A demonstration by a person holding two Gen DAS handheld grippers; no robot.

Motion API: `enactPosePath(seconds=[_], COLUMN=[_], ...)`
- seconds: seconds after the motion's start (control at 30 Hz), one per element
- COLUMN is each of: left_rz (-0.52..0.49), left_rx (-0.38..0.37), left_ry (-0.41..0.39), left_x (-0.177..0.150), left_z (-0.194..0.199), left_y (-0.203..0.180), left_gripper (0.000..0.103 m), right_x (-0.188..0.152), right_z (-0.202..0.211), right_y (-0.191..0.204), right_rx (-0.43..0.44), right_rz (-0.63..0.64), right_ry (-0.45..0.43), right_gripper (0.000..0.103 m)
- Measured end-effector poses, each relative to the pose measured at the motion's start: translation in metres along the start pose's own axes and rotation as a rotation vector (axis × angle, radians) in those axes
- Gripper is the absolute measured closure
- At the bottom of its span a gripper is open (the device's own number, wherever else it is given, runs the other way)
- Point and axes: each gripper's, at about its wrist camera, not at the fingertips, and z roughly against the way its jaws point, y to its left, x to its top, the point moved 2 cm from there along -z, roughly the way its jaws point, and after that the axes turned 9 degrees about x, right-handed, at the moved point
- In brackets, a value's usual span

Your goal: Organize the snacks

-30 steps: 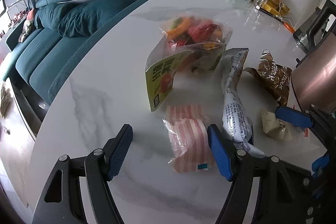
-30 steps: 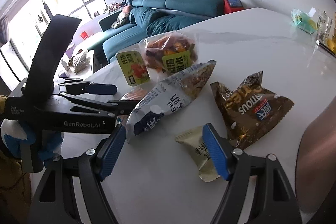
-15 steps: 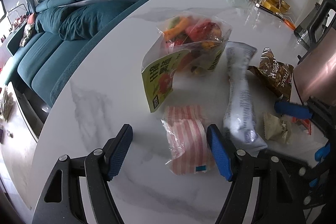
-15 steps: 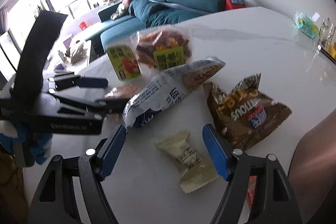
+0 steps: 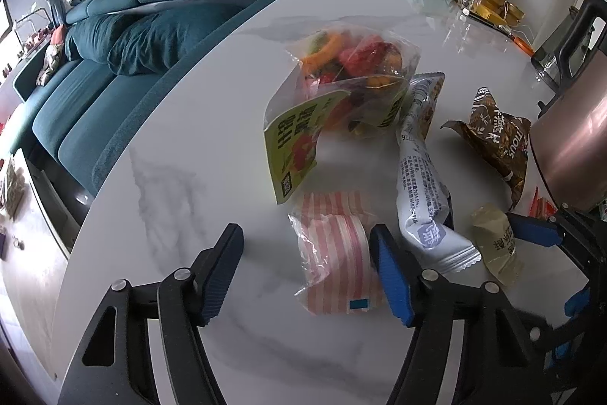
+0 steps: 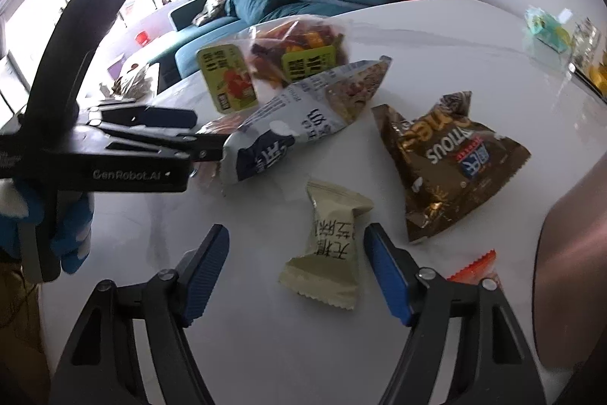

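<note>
Only left view shows striped packet [image 5: 334,260], right view perhaps orange wrapper [image 6: 474,266]

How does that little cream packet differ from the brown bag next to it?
The cream packet is small and plain, while the brown bag is larger, glossy and gold-printed. The cream packet sits between the right gripper fingers, untouched; the brown bag lies beyond them. Both are sealed and lie on the white table.
</note>
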Motion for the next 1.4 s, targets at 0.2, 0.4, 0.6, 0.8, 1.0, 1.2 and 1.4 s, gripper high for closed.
enactPosePath(seconds=[0.2,0.4,0.6,0.8,1.0,1.2,1.4], left_rz=[-0.007,-0.029,-0.039,-0.062,-0.1,-0.15,-0.188], left_rx=[-0.004,-0.031,-0.055,-0.1,-0.144,-0.173,-0.175], left_ry=[-0.017,-0.029,-0.035,-0.025,-0.021,-0.033,-0.053], left_x=[-0.002,-0.004,-0.007,-0.011,-0.016,-0.023,-0.028], left_z=[0.002,0.005,0.008,0.011,0.016,0.02,0.022], left_y=[0.001,-0.002,0.0,0.003,0.004,0.003,0.001], left_gripper=[0.059,0.072,0.075,0.077,0.078,0.078,0.078], right_x=[0.0,-0.001,-0.004,-0.009,-0.017,-0.025,-0.03], right_z=[0.005,0.004,0.003,0.005,0.008,0.012,0.013], right_y=[-0.007,-0.007,0.0,0.009,0.02,0.023,0.027], right_rx=[-0.047,-0.081,-0.107,-0.124,-0.136,-0.144,-0.157], right_rz=[-0.055,-0.069,-0.082,-0.099,-0.123,-0.149,-0.168], right_ry=[-0.021,-0.018,-0.01,-0.003,-0.006,-0.021,-0.039], right_gripper=[0.073,0.103,0.103,0.103,0.103,0.103,0.103])
